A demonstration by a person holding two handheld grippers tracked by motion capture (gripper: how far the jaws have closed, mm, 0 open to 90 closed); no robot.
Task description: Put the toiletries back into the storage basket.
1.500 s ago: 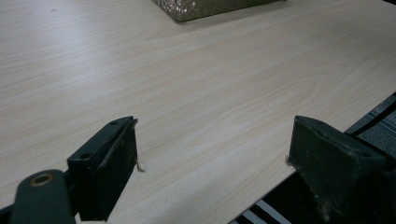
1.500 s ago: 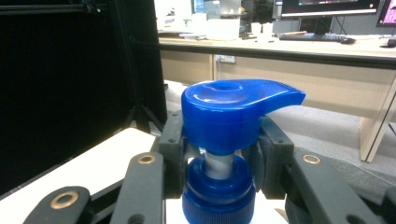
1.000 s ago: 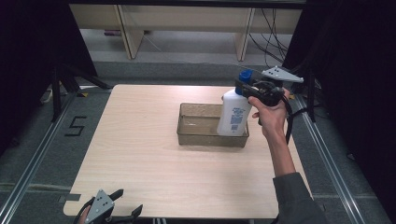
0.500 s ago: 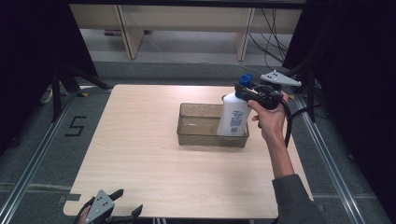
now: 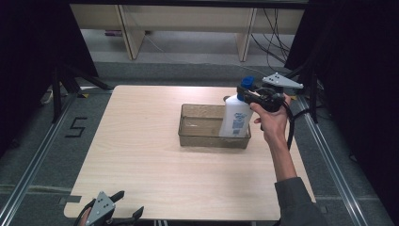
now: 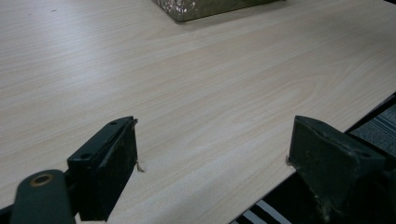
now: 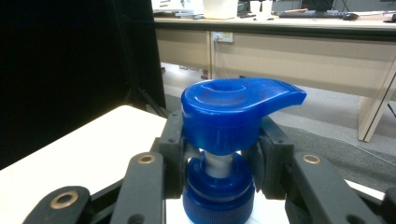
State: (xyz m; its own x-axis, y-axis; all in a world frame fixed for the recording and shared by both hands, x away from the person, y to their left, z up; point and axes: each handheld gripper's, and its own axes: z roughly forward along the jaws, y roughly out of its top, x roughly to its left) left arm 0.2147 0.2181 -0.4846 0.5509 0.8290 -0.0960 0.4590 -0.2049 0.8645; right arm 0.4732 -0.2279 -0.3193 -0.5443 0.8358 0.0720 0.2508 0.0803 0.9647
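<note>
One gripper's doing the work here: the right gripper (image 5: 251,94) is clamped on the pump bottle (image 5: 235,118) neck, bottle standing in the tray (image 5: 200,139), left gripper (image 5: 123,207) idle, jaws apart, so next is probably release.

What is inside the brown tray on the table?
The white pump bottle stands at the right end of the tray, the right gripper shut on its neck. The bottle hides the floor beneath it.

The print on the bottle (image 5: 235,120) is too small to read. In the right gripper view the bottle's body is cut off at the bottom edge behind the jaws. The tray (image 6: 205,8) is cropped at the top of the left gripper view. The left gripper (image 5: 123,209) and its hand run off the high view's bottom edge.
</note>
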